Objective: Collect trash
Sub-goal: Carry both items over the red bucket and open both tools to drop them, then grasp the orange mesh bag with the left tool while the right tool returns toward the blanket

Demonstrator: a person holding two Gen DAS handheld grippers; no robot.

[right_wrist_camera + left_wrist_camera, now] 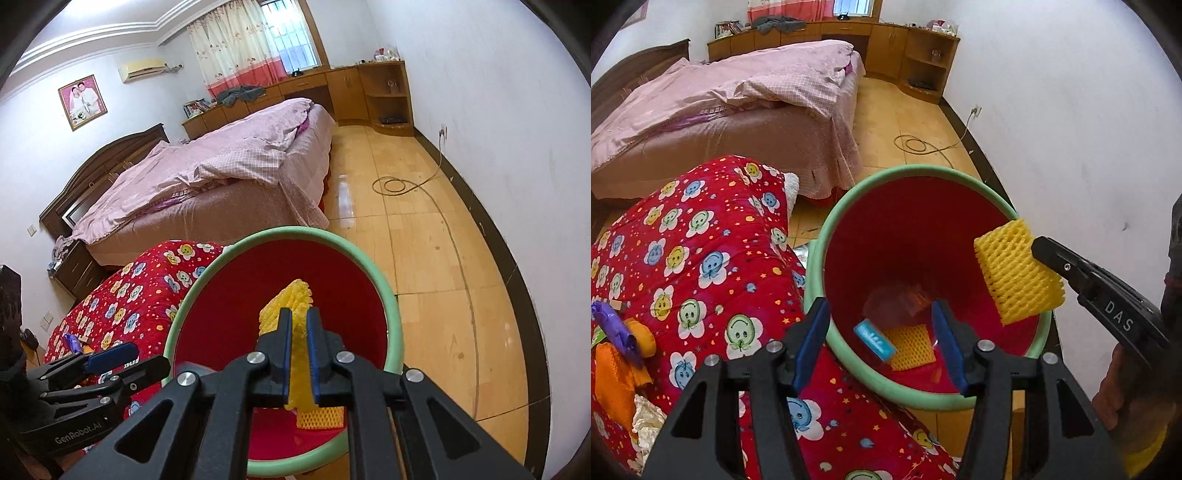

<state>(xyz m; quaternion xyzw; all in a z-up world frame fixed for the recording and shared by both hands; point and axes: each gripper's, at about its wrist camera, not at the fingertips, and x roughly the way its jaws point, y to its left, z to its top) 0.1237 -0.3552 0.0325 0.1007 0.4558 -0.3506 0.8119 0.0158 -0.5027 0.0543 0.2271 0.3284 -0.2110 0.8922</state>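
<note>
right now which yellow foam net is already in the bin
The flat orange-yellow foam net on the bin's bottom; the brighter one is held above by the right gripper.

"DAS" on the right tongs (1039, 251); "GenRobot.AI" on the left tongs (110, 363).

The left wrist view looks along its own open fingers, down and forward into the mouth of the red bin (923, 229), which sits close and fills the middle; the red quilt (701, 251) lies on its left. The right wrist view sits a little higher and faces the same way, over the bin (391, 295), showing more floor and far wall. Both share the bin, the quilt (140, 284), the pink bed (720, 110) (221, 173) and the wooden cabinets (886, 44) (351, 85) beyond.
</note>
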